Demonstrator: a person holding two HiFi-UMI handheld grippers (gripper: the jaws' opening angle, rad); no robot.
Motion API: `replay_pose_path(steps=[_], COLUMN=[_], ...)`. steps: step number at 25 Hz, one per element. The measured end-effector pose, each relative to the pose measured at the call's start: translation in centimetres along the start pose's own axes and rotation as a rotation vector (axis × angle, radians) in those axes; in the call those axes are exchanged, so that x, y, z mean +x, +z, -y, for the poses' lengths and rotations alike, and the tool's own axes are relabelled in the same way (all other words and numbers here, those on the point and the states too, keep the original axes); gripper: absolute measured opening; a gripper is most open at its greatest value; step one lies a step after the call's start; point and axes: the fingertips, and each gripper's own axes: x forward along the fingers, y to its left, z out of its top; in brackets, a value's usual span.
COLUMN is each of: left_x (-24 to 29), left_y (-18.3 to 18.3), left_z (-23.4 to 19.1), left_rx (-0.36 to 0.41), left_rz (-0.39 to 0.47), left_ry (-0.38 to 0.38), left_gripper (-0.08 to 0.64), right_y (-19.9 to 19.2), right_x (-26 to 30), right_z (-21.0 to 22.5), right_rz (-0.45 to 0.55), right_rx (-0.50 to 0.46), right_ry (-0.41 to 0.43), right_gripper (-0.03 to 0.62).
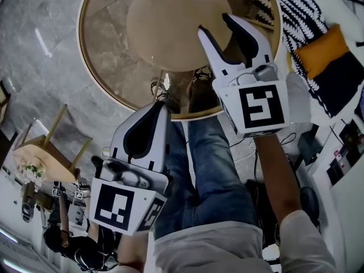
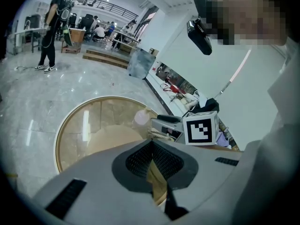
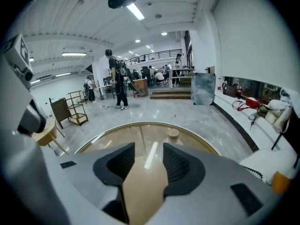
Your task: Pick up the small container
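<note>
The small container, pale with a round wooden lid, stands on the round glass table just beyond my right gripper. That gripper is open, and only the glass and the table's tan base show between its jaws. In the head view the right gripper reaches over the table, while my left gripper hangs back near the table's near rim, shut and empty. The left gripper view shows its jaws meeting, and the container just beyond the right gripper's jaws.
The person's jeans-clad legs are below the grippers. A small wooden side table stands at the left. A striped textile and an orange cushion lie at the right. People stand far off on the polished floor.
</note>
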Motion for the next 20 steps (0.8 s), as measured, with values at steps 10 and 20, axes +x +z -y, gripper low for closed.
replay_pose_path(steps=[10, 20], left_x=[0.2, 0.3], left_y=[-0.5, -0.2], left_z=[-0.7, -0.8], left_rx=[-0.017, -0.021], left_rz=[-0.011, -0.025], left_ry=[0.008, 0.0], left_gripper=[0.017, 0.017], right_y=[-0.6, -0.9], right_x=[3.2, 6.1], right_z=[2.7, 4.5], right_rz=[0.022, 0.038], right_rx=[0.024, 0.026], right_ry=[-0.059, -0.132], right_gripper=[0.232, 0.232])
